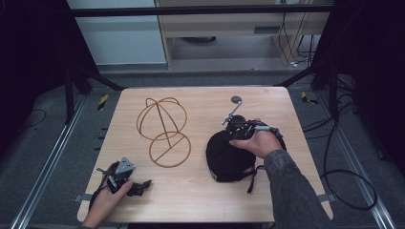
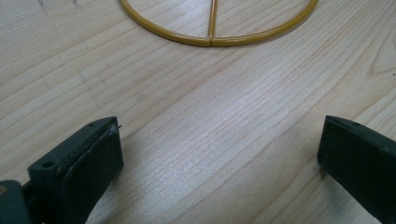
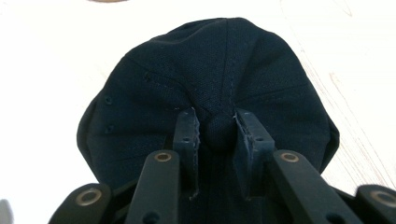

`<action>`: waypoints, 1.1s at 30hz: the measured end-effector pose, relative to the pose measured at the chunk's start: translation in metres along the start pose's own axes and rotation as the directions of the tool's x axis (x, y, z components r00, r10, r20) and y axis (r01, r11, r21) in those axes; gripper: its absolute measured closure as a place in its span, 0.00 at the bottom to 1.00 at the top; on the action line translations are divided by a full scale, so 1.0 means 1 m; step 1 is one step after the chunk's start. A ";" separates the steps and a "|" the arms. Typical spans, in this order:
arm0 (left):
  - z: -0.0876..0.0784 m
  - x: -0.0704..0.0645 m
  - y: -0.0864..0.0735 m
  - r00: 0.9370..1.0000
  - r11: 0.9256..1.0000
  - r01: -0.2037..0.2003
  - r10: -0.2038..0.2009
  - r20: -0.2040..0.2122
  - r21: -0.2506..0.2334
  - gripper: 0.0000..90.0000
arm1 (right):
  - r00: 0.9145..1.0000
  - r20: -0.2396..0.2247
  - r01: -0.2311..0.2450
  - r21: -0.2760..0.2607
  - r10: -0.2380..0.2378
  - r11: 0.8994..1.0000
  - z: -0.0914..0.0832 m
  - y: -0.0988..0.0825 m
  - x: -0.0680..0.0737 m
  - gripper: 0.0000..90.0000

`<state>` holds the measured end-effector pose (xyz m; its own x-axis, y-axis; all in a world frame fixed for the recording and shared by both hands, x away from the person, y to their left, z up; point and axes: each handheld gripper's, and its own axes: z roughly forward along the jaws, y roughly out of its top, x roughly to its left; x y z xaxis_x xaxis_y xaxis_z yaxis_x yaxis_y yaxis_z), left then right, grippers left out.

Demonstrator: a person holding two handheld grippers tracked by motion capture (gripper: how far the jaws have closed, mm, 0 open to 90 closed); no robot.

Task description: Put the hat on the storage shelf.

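A black cap lies crown-up on the right half of the wooden table. My right gripper, held by a hand, sits at the cap's far edge. In the right gripper view, that gripper is shut on the button and bunched fabric at the top of the cap. A gold wire hat stand stands left of centre, a domed frame on a ring base. My left gripper rests near the front left corner, open. In the left gripper view, its jaws are wide apart over bare wood, the stand's ring base ahead.
A small round disc on a thin metal arm rises behind the right gripper. The cap's strap trails toward the front edge. Cables lie on the floor to the right. Metal rails run along both sides of the table.
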<state>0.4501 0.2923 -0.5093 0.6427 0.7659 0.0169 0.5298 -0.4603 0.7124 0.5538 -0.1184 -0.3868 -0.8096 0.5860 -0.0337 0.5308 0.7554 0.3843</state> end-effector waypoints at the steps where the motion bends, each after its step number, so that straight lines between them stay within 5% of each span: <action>1: 0.000 0.000 0.000 1.000 1.000 0.000 0.000 0.000 0.000 0.00 | 1.000 -0.003 0.001 -0.002 -0.001 1.000 -0.001 0.000 0.001 0.81; 13: 0.000 0.000 0.000 1.000 1.000 0.000 0.000 0.000 0.000 0.00 | 1.000 -0.003 0.001 -0.086 -0.002 0.996 -0.032 -0.008 0.007 0.81; 33: 0.000 0.000 0.000 1.000 1.000 0.000 0.000 0.000 0.000 0.00 | 0.999 0.033 -0.004 -0.253 0.012 0.968 -0.094 -0.020 0.010 0.81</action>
<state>0.4501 0.2923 -0.5093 0.6426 0.7660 0.0172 0.5296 -0.4603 0.7125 0.5115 -0.1550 -0.3077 -0.7942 0.6047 -0.0595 0.4530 0.6546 0.6052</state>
